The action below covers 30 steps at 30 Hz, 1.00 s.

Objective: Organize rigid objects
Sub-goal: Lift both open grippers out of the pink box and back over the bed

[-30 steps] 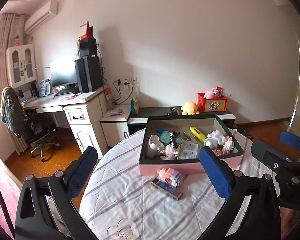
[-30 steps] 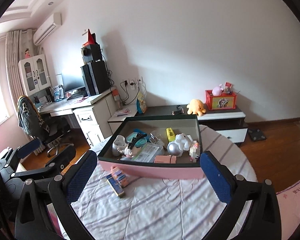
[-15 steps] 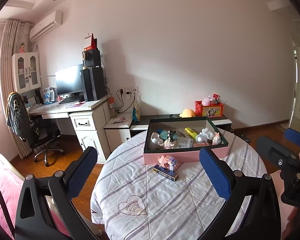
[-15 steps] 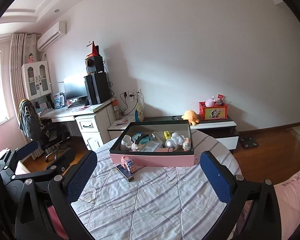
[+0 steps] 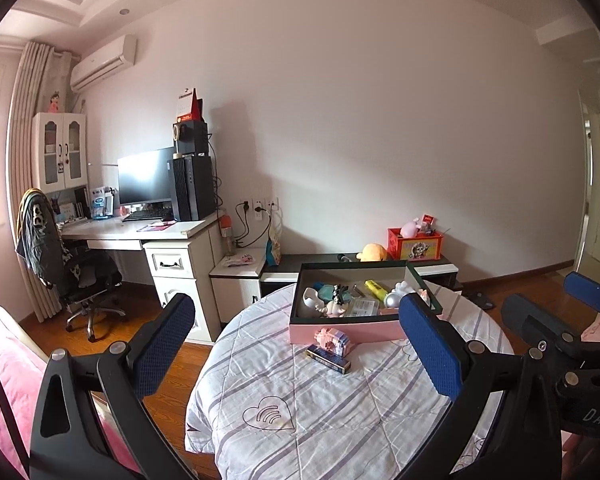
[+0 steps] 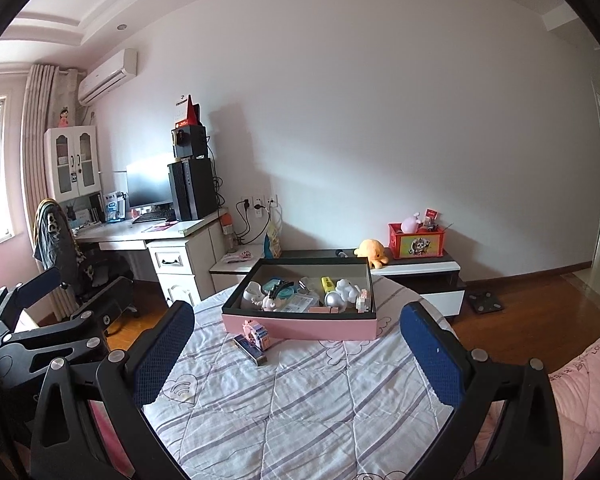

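Your left tongs [image 5: 296, 344] and right tongs [image 6: 296, 350] both hang released with nothing between their blue pads, and over the last second you have drawn them well back from the round table [image 6: 300, 408], so its whole striped cloth now shows where earlier the box filled the view. Just past the bare near cloth, the pink block toy [image 6: 256, 333] and the dark flat case [image 6: 250, 349] lie touching each other, just in front of the pink box [image 6: 300, 326]. Inside the box sit the already gathered things, among them a silver ball [image 6: 333, 300] and a yellow highlighter [image 6: 326, 284]. Those two loose pieces look like what remains to be boxed, so your retreat reads as a reset before the next pick.
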Available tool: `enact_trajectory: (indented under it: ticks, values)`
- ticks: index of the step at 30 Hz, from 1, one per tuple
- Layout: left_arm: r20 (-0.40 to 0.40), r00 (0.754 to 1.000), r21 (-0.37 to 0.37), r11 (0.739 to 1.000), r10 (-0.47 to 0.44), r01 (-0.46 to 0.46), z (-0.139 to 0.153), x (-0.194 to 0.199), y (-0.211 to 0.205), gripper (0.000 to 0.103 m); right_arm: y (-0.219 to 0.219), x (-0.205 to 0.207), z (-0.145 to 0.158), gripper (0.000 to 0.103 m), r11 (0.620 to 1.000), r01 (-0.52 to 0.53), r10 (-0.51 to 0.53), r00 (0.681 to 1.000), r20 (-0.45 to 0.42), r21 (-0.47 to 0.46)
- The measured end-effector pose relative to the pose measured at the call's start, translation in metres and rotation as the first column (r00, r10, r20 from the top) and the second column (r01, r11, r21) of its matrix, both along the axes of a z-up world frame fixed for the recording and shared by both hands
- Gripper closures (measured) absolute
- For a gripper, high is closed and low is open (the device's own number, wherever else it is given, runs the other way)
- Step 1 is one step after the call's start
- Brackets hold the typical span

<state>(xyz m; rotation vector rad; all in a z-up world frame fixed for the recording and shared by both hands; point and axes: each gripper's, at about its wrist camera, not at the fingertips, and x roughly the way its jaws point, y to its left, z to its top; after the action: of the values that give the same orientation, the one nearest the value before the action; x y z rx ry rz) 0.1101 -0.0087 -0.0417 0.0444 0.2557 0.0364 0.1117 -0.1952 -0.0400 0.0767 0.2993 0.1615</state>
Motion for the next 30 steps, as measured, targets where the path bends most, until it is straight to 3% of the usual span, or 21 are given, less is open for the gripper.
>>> enact_trajectory:
  ticks: [17,30]
  values:
    - [0.006,1.000,-0.015,1.000,-0.019,0.019,-0.009,0.004,-0.006,0.000,-0.002,-0.005,-0.002,0.000,1.000,0.027,-0.027,1.000,0.005,-0.004]
    - [-0.065,0.997,-0.010,1.000,-0.029,0.028,-0.032,0.033,-0.008,0.000,-0.005,0.018,-0.021,0.000,0.999,0.037,-0.038,0.998,-0.057,-0.003]
